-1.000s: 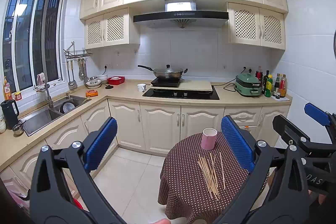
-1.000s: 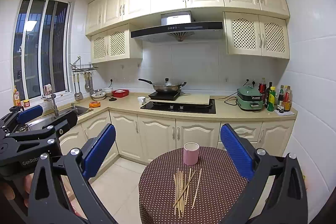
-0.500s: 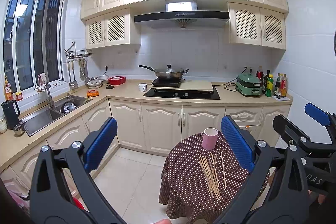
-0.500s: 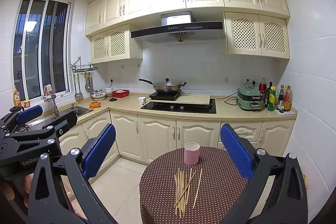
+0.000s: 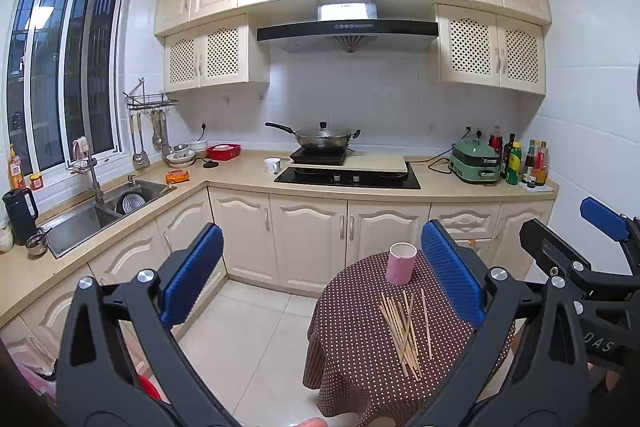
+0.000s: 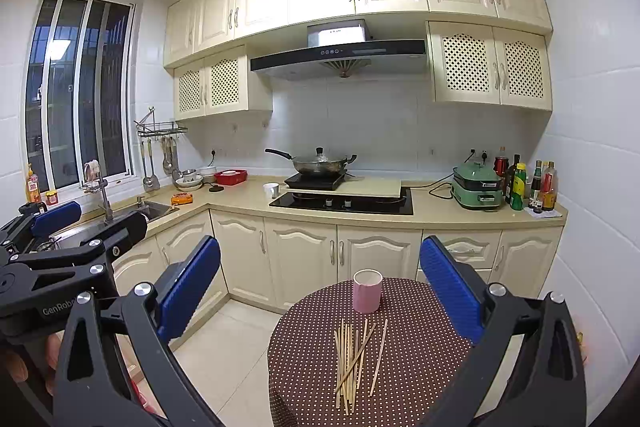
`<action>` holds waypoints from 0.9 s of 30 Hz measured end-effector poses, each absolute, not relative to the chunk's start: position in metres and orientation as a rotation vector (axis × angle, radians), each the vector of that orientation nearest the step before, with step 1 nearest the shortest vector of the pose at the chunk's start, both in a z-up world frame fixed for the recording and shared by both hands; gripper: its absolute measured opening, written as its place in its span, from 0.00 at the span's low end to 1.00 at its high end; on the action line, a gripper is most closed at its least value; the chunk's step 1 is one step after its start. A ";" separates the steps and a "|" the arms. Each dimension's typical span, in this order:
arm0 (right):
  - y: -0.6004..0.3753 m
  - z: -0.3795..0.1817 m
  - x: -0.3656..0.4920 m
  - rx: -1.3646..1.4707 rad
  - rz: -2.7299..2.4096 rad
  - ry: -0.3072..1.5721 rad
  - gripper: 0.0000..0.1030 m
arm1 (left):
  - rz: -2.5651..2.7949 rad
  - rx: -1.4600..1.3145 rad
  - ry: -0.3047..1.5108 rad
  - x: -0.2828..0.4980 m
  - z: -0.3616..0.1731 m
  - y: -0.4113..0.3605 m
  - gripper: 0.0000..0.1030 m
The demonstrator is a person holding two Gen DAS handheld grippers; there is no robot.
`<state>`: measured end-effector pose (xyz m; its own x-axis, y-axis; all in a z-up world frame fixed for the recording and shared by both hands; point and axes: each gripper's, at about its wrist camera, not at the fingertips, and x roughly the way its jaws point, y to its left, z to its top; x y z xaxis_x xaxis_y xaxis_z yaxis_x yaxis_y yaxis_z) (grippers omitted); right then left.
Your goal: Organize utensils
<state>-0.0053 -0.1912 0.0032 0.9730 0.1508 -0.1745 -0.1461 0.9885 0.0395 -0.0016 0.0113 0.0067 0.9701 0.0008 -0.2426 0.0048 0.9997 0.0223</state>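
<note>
Lying flat, chopsticks pointing roughly toward pink cup

A small round table stood on the floor in front of the kitchen counter. A cup stood upright on the table, at its far side. A bunch of chopsticks lay on the table, on the near side of the cup and apart from it. Behind the table, a wok sat on the counter. A sink was far to the left of the table.
</note>
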 end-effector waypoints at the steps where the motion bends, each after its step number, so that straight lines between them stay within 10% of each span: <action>1: -0.192 0.003 -0.005 0.027 0.150 0.178 0.93 | -0.002 0.023 0.245 -0.002 0.007 0.011 0.95; 27: -0.180 -0.005 0.001 0.029 0.142 0.192 0.93 | -0.007 0.021 0.268 0.009 0.001 0.019 0.95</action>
<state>0.0008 -0.1798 -0.0052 0.9717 0.1434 -0.1880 -0.1380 0.9896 0.0418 0.0092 0.0195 0.0010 0.9644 -0.0042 -0.2644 0.0099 0.9997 0.0202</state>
